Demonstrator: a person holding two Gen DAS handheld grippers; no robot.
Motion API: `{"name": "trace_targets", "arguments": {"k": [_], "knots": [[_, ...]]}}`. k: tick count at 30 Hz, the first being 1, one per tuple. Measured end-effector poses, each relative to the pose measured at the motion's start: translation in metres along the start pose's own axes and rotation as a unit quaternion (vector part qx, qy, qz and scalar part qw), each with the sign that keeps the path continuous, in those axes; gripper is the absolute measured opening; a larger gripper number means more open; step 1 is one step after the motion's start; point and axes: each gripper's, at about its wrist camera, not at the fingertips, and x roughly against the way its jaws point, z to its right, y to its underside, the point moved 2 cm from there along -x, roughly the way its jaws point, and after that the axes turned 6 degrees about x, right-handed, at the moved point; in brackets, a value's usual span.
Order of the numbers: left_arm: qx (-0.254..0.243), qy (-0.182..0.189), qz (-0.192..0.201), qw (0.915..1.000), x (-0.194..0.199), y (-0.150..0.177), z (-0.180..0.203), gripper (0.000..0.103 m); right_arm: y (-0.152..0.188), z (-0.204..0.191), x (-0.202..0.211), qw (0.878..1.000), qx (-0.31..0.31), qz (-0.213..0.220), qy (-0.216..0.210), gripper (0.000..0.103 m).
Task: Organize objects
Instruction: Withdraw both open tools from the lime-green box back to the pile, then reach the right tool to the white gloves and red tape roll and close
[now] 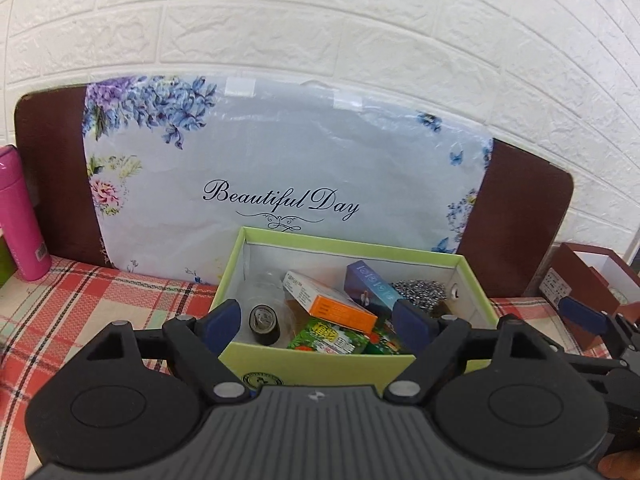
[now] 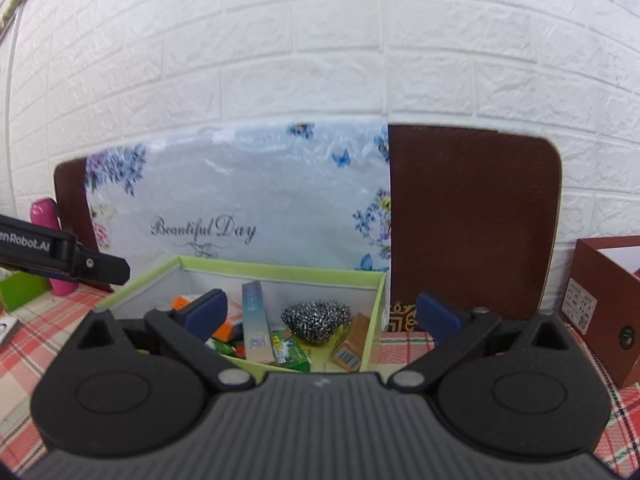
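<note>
On the checked red tablecloth [image 1: 80, 300], seen from the left wrist, sits a light green cardboard box [image 1: 320, 364] with its top open. The left gripper [image 1: 320, 320] hangs just in front of it, fingers spread wide, holding nothing. Inside the box lie a small orange and white carton [image 1: 332, 304], a blue carton [image 1: 372, 288] leaning on end, a green packet [image 1: 328, 338], a black roll of tape [image 1: 264, 326] and a shiny steel scrubber [image 1: 420, 292]. The orange carton's long side runs from back left to front right, tipped down at the front. A pink bottle [image 1: 20, 216] stands far left. From the right wrist, the right gripper [image 2: 320, 312] is also wide open and empty, near the box's [image 2: 280, 272] right front corner. The scrubber [image 2: 316, 320] rests by a brown carton [image 2: 352, 344], and a tall pale carton [image 2: 256, 320] stands on end with its long side up. A dark red box [image 2: 600, 308] sits well apart on the right. I think a finger could bump the box wall and push the whole box, or knock the tall carton over, because things are packed close.
</note>
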Motion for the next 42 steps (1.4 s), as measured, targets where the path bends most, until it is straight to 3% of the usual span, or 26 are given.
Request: {"name": "trace_targets", "arguments": {"k": [10,19,36,42], "knots": [[-0.010,-0.012,0.003,0.9999,0.056,0.029,0.015,0.086,0.003,-0.002,0.082,0.999,-0.009,0.041,-0.006,0.103],[-0.006,-0.020,-0.024,0.9995,0.072,0.077,0.012,0.086,0.041,-0.012,0.122,1.000,0.013,0.019,0.005,0.103],[0.019,-0.072,-0.095,0.9927,0.058,0.144,-0.019,0.086,0.099,-0.034,0.119,0.998,0.048,-0.046,-0.006,0.102],[0.027,-0.078,-0.106,0.9909,0.056,0.153,-0.028,0.086,0.113,-0.039,0.093,0.993,0.095,-0.072,0.012,0.094]]}}
